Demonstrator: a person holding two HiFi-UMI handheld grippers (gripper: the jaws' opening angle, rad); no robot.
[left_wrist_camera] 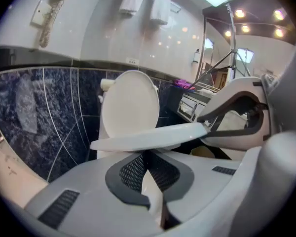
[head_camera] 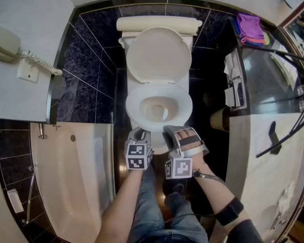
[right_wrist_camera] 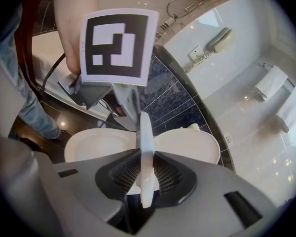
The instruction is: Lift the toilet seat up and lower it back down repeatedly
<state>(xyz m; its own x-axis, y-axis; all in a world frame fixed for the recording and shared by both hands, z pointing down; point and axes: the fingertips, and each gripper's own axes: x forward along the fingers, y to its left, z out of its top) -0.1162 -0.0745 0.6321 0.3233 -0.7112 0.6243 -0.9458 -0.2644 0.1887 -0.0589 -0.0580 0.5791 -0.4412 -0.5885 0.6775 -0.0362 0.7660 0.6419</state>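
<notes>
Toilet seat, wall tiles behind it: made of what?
The seat looks like moulded white plastic: thin, smooth, semi-gloss; coated wood is possible. The wall tiles look like polished dark marbled stone or glazed ceramic: veining, sheen, pale grout lines.

Head view steeply down over toilet [head_camera: 159,54]; both gripper views close on its seat [left_wrist_camera: 153,136].

Toilet seat [head_camera: 133,105]: smooth, glossy white plastic. Dark tiles [head_camera: 86,59]: polished, marble-veined, highly reflective. Bathtub [head_camera: 76,176]: smooth white gloss finish. Folded towel [head_camera: 250,28]: soft purple cloth, matt. Counter [head_camera: 263,151]: pale, polished, stone-like.
</notes>
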